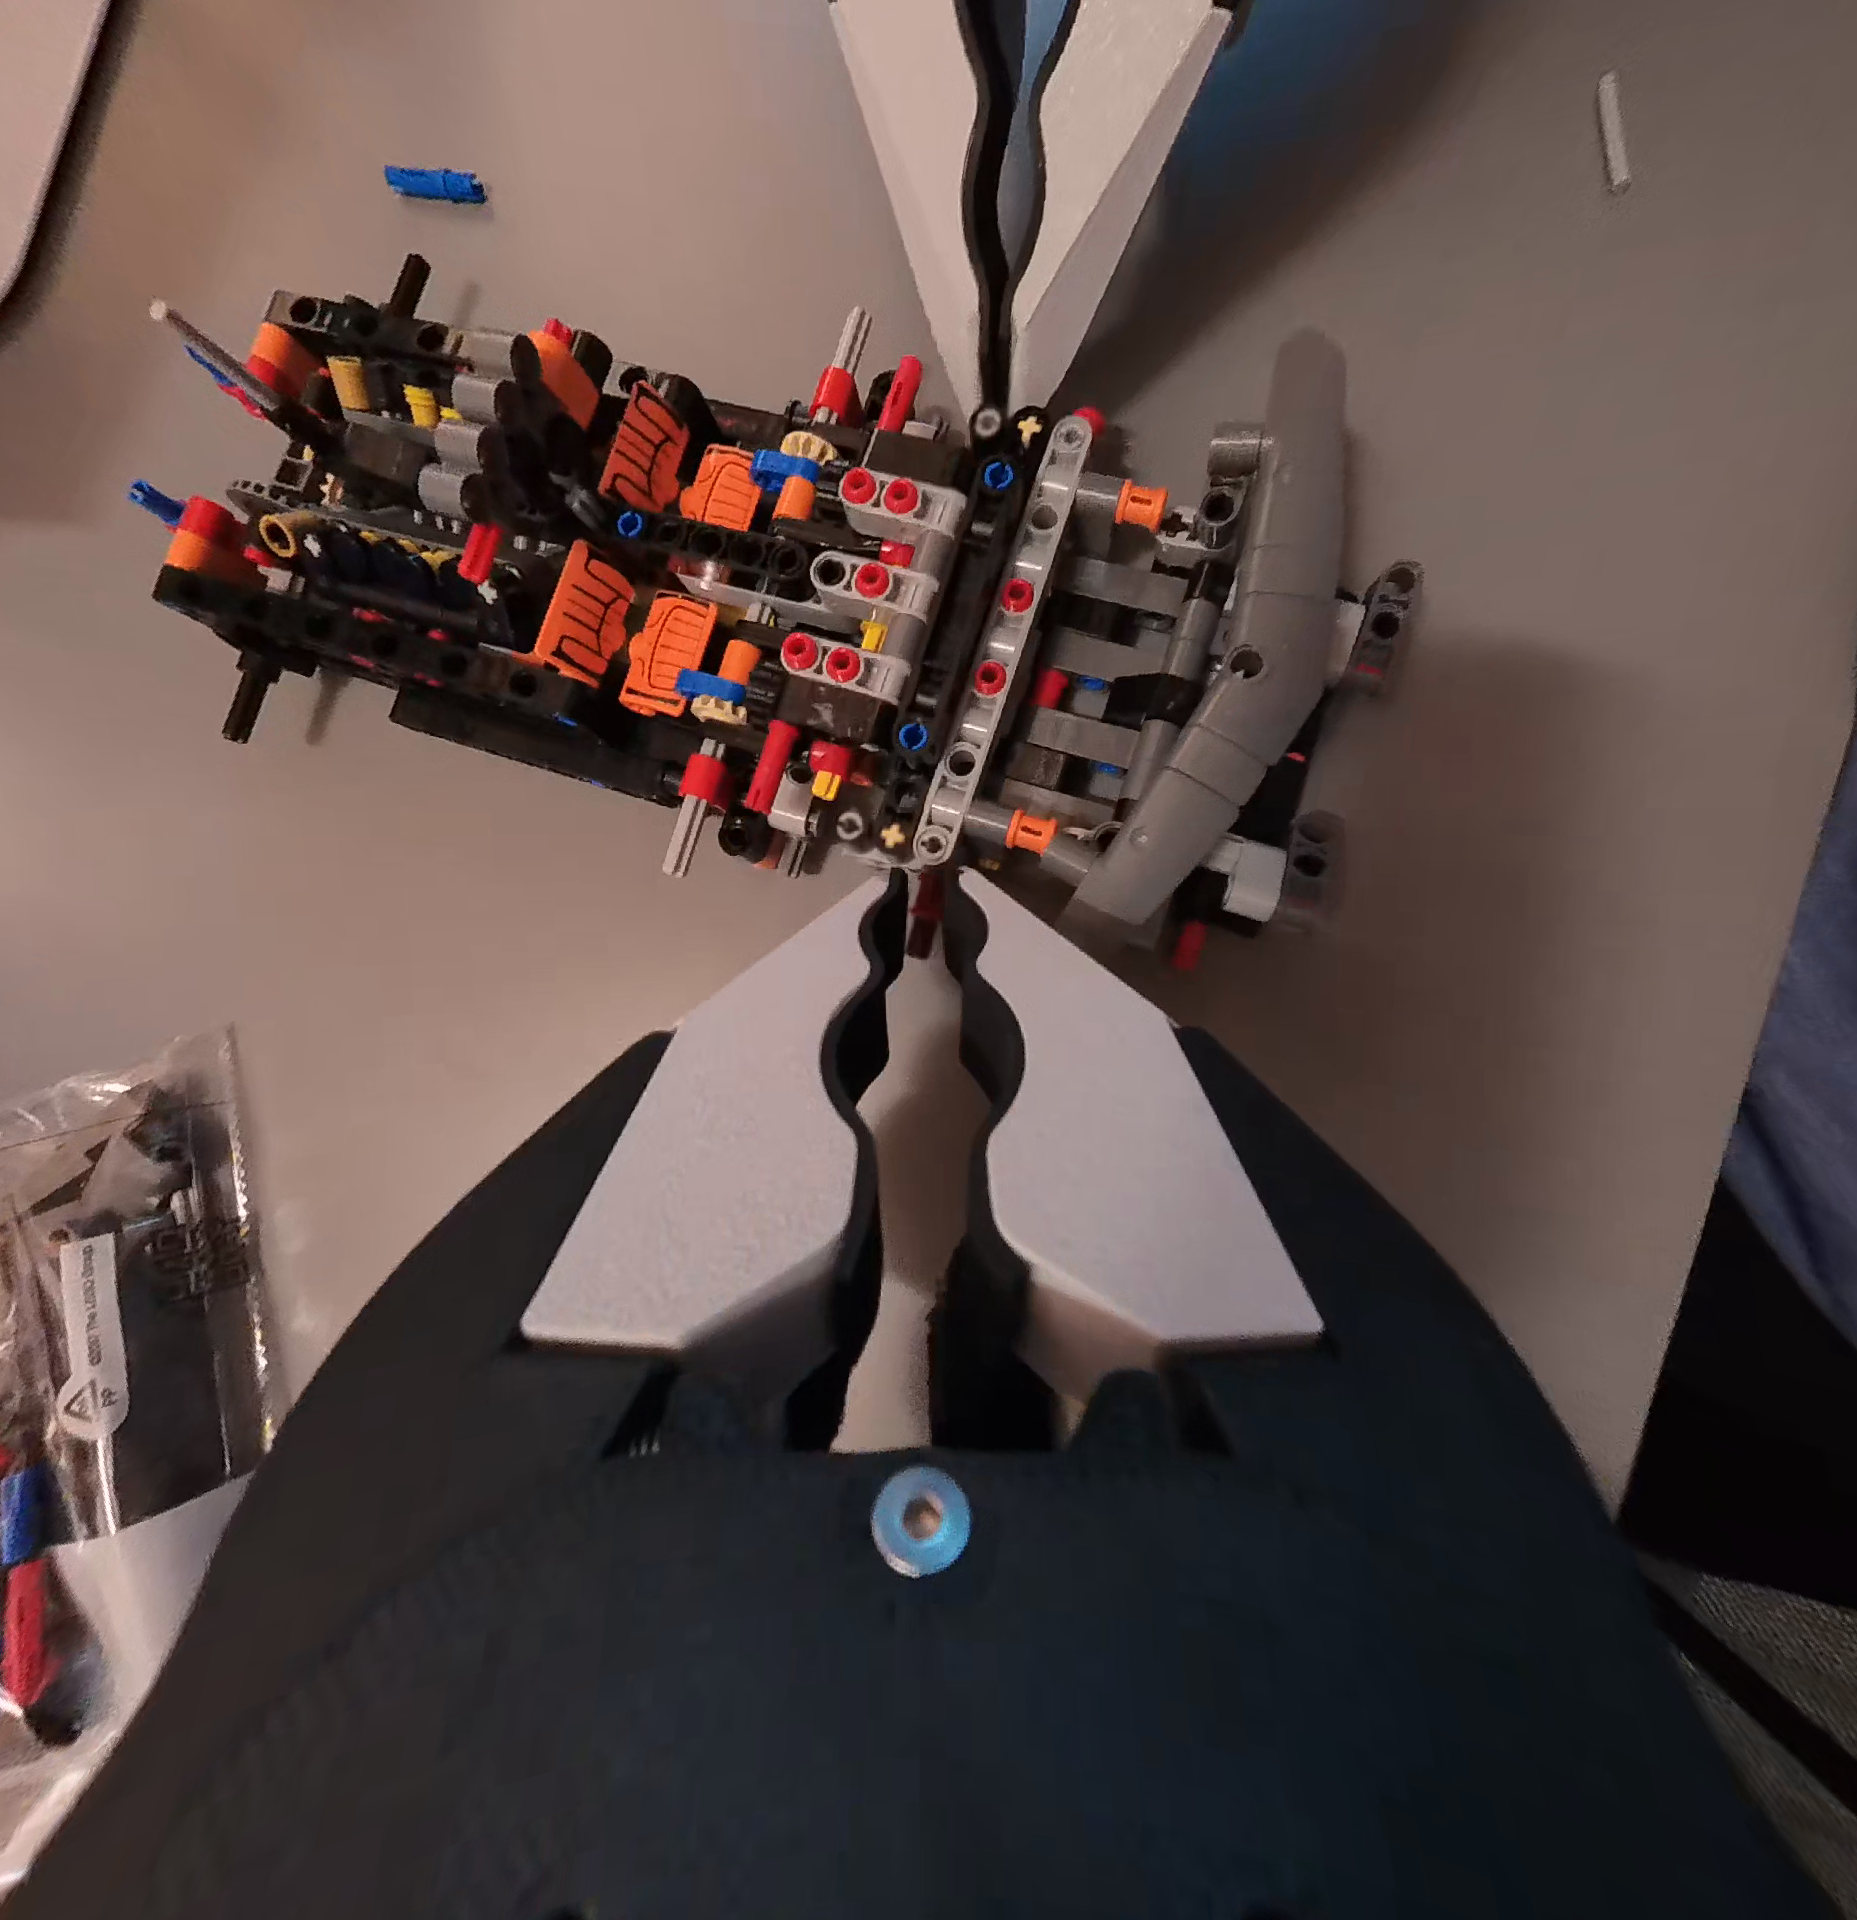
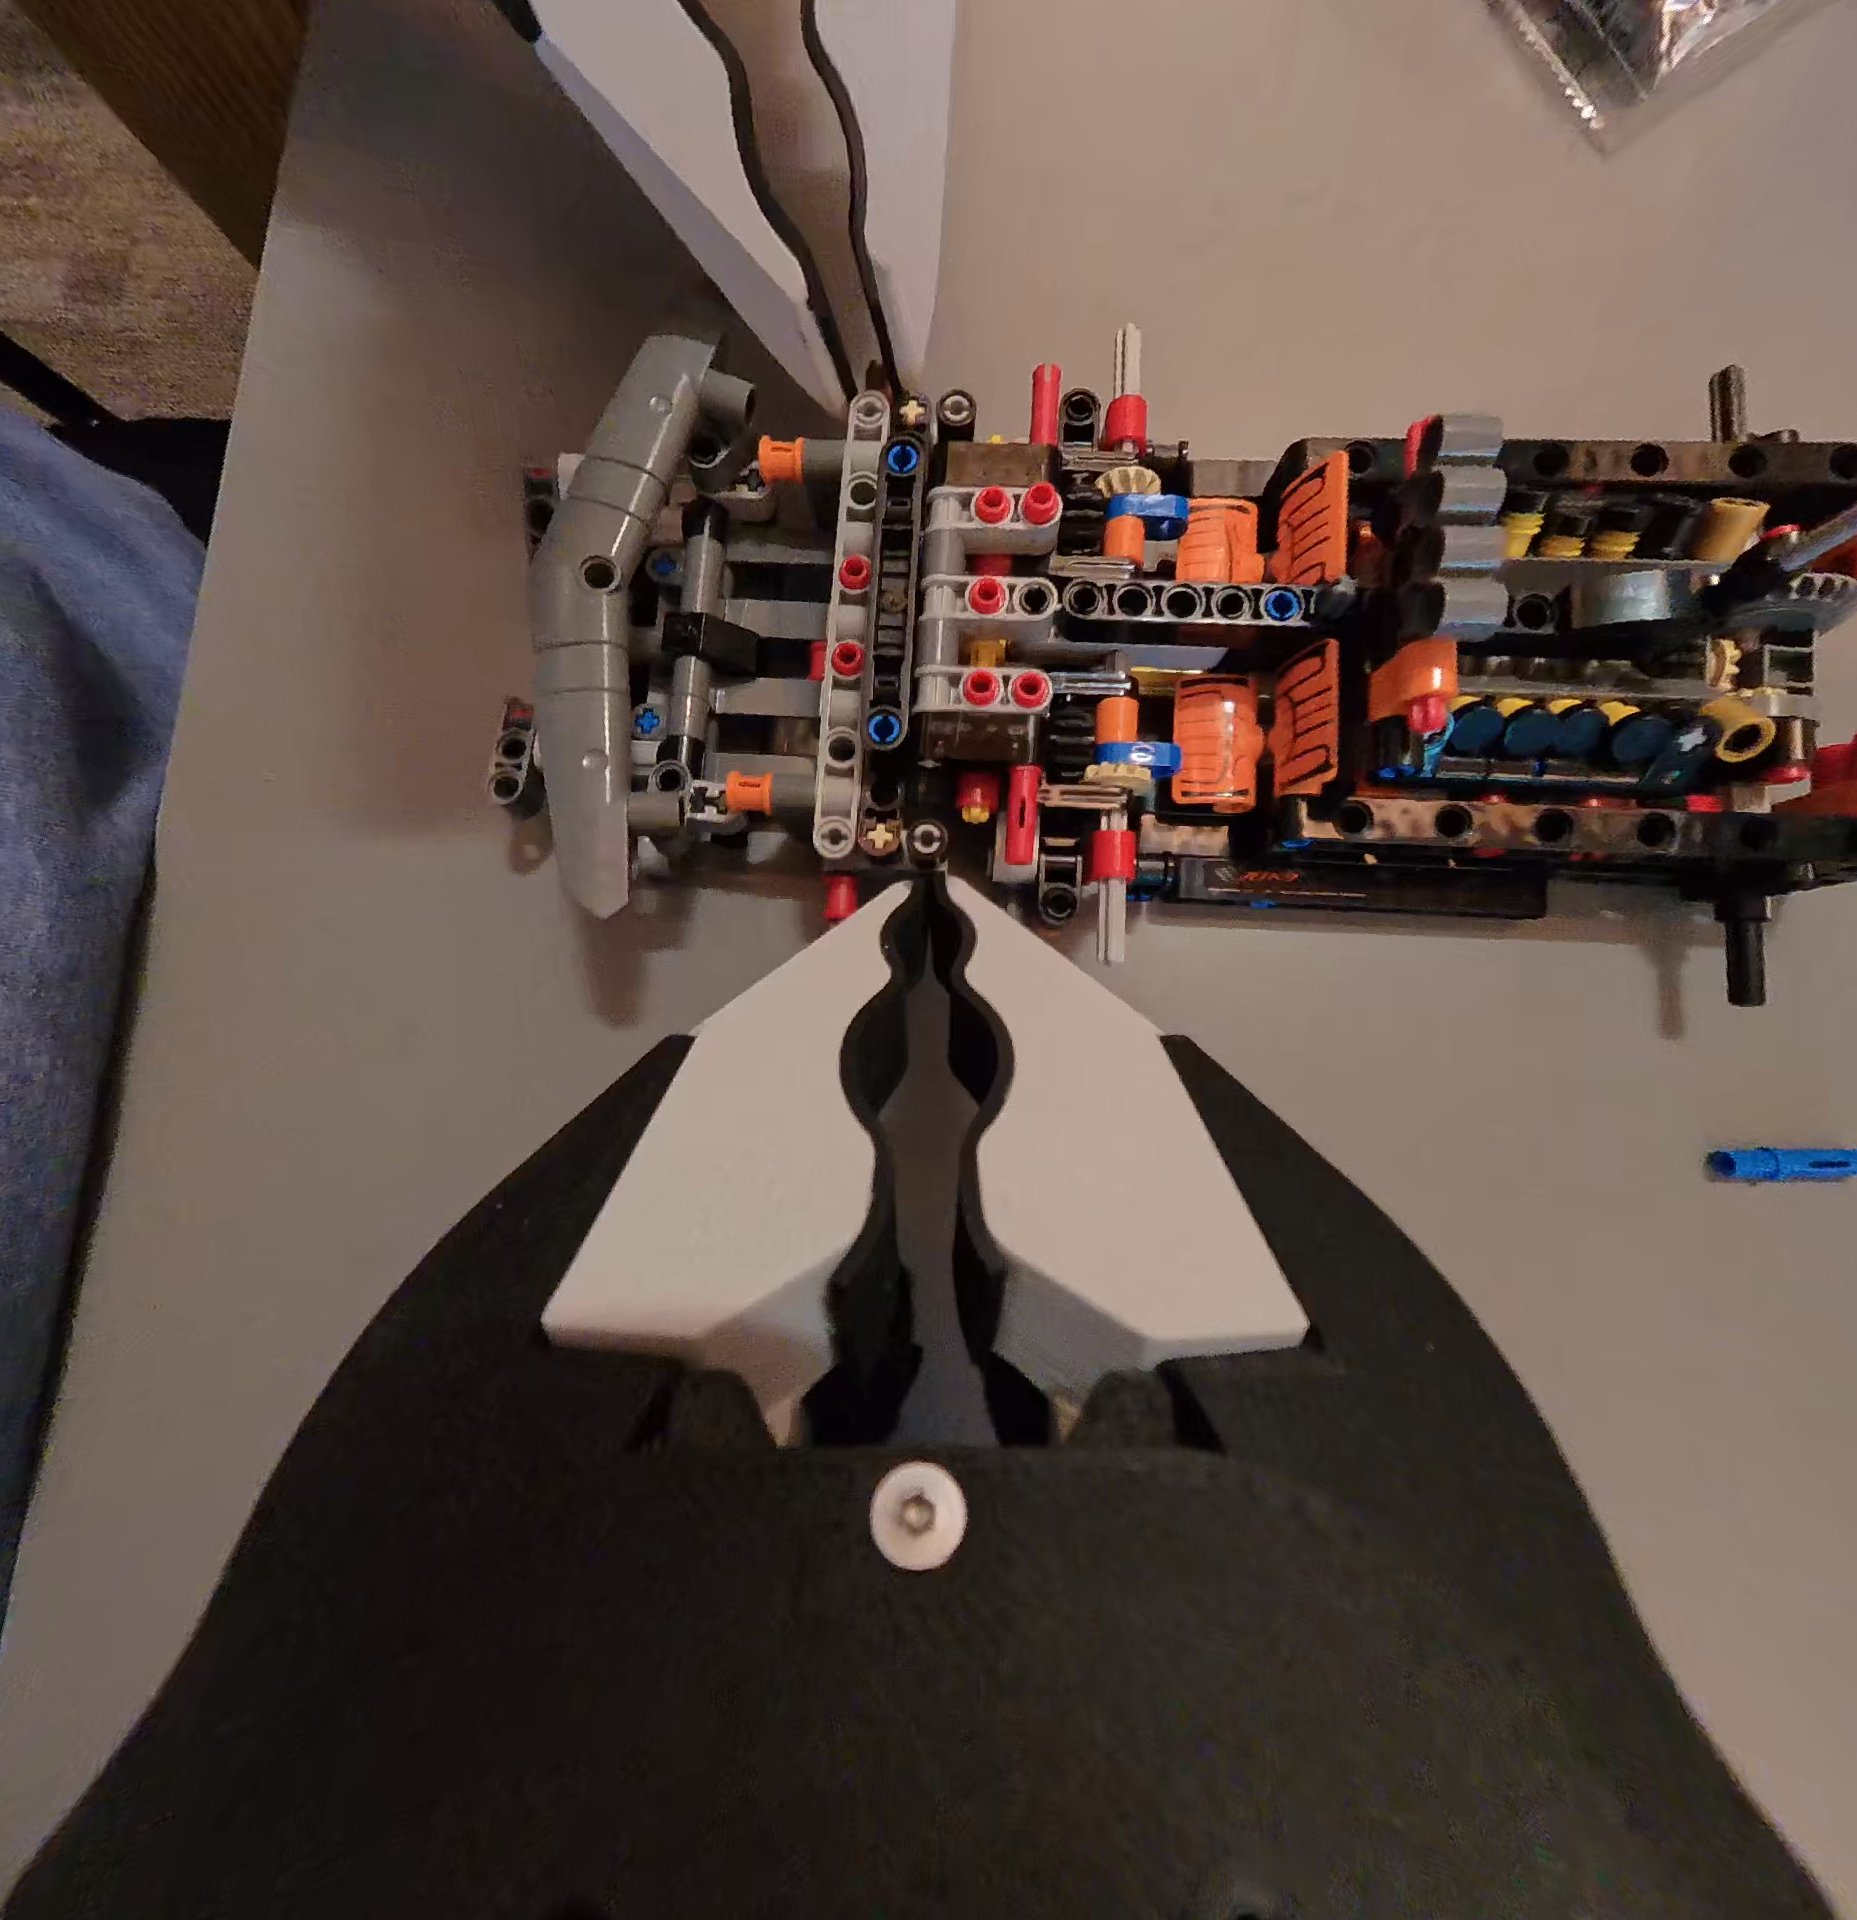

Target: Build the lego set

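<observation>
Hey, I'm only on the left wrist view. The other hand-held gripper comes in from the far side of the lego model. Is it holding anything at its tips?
Observer: No. The right hand-held gripper has its fingertips closed together with nothing between them. They meet a black round-holed beam end on the edge of the multicoloured lego model.
Operator: Anything loose next to those tips?
Observer: A short red plastic pin sticks out of the model just beside them, ungripped.
Operator: And what's past the model's curved grey end?
Observer: The pale grey table ends there, with brown carpet beyond its edge.
</observation>
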Demonstrator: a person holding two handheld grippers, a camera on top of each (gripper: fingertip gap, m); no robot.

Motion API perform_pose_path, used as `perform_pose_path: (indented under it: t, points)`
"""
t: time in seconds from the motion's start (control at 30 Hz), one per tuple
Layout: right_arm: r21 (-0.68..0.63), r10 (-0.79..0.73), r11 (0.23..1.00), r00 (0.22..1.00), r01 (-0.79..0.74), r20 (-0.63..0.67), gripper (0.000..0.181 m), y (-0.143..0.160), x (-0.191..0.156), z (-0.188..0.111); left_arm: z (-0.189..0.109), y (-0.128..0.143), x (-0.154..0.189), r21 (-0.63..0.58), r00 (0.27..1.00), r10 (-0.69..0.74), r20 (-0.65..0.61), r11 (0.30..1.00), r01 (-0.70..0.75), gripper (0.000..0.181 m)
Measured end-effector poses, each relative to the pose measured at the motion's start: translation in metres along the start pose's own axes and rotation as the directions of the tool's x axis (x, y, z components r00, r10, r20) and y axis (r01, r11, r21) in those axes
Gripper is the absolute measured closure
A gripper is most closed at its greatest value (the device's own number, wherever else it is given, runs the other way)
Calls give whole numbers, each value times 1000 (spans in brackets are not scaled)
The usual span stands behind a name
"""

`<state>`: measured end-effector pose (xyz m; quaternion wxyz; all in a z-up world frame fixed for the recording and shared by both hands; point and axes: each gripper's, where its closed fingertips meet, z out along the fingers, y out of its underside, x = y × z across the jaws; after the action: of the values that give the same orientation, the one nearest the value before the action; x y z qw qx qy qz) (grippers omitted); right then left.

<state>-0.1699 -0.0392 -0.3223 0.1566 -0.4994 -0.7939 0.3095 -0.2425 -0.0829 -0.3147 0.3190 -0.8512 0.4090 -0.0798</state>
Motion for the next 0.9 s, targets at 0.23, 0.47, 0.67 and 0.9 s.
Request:
perform_pose_path:
  t: [0.23,0.47,0.67,0.9]
  points:
    - [-8,36,999,999,-36,-15,181,-2,2,2,-1,-1,0,48,1000,11,11,999,-11,179]
    - [-23,67,997,998,-67,-14,181,6,-4,-5,-3,-2,-3,76,1000,4,-11,997,-4,174]
    - [-18,80,997,997,-80,-19,181,9,-8,-7,1,-5,0,71,998,40,-50,997,-36,172]
    - [10,107,994,992,-107,-61,181,10,-7,-11,1,-4,-1,83,996,62,-63,995,-57,164]
